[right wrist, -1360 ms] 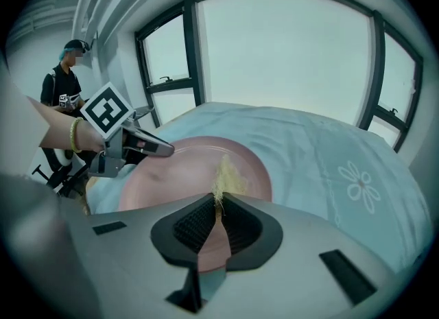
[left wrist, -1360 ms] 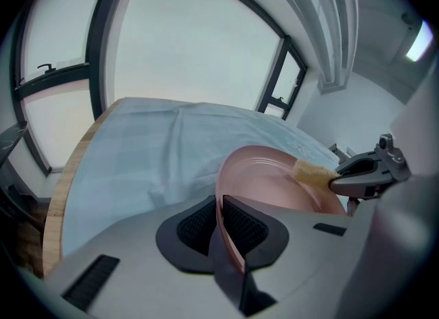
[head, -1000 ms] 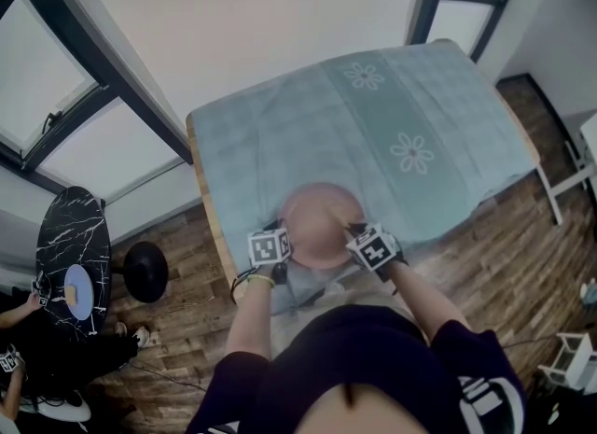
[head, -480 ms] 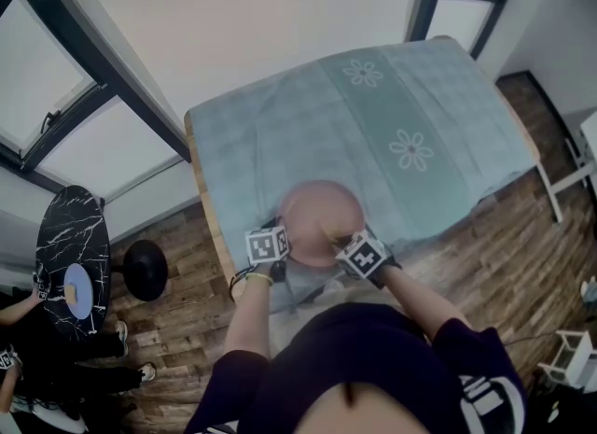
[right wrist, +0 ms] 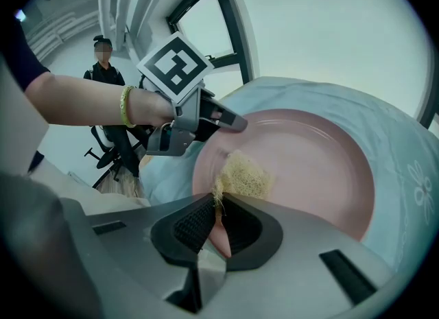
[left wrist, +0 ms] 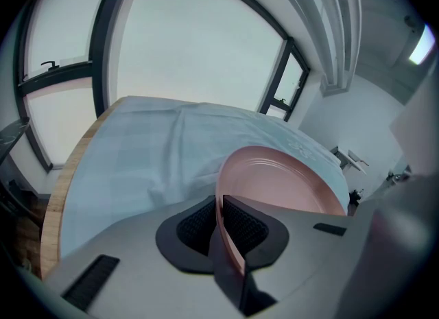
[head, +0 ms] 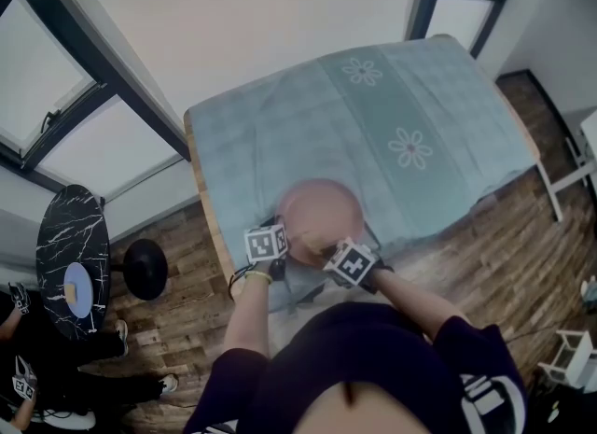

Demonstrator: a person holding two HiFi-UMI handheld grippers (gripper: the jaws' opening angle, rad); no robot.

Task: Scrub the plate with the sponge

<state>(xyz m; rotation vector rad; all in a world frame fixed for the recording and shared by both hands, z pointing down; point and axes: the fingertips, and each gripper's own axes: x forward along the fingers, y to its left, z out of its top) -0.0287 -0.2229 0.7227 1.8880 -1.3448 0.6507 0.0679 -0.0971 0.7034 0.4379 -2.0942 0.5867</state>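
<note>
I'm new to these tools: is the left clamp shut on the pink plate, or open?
Shut: the left gripper pinches the plate by its rim between both dark pads, as its own view shows.

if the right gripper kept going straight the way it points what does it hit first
The pink plate: the sponge in the right gripper seems to rest on its inner face, so going on would likely just press it harder there. Depth is unclear.

Round pink plate (right wrist: 315, 167), face up; yel. fibrous sponge (right wrist: 247, 177) on its face.
</note>
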